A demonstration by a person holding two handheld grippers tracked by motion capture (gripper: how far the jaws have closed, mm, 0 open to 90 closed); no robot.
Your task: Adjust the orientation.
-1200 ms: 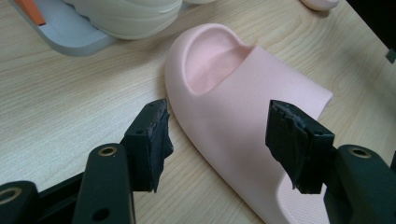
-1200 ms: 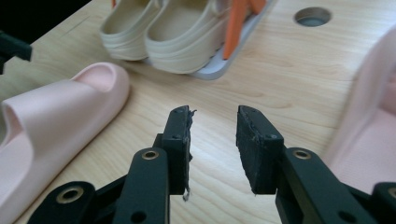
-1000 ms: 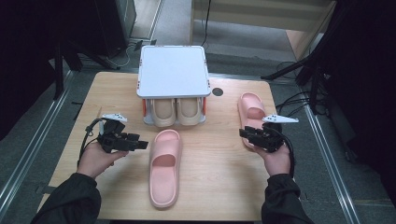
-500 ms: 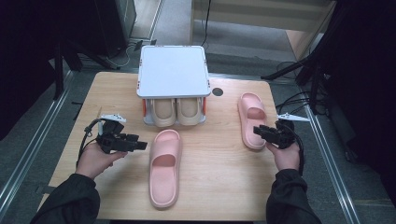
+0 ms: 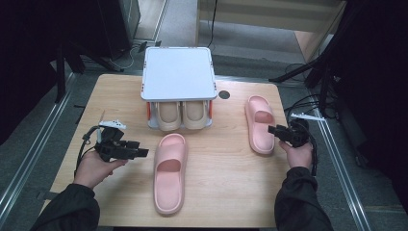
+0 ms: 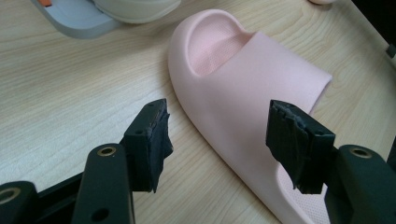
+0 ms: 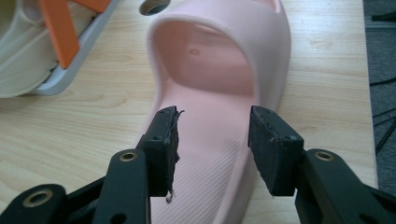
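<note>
Our right gripper (image 5: 275,130) slid from the right slipper's (image 5: 259,124) side toward 5 o'clock, jaws just widened, empty; left gripper (image 5: 140,151) wide (near middle slipper (image 5: 169,172)).

The pale wooden tabletop (image 5: 226,187) shows a fine straight grain under a smooth, faintly satin finish. The nearer pink moulded foam-like slipper (image 5: 169,172) looks matt and soft, its strap smooth and its footbed finely dimpled. The farther pink moulded slipper (image 5: 260,124) has the same matt skin, with thin ribs running along its insole. The two beige rubbery slippers (image 5: 182,115) appear matt and smooth. The grey plastic rack (image 5: 178,73) has a flat, dull top and glossy orange plastic struts. Each black plastic tool (image 6: 229,140) (image 7: 212,144) carries frayed, rough black padding on its jaws and brass-coloured metal rivets.
</note>
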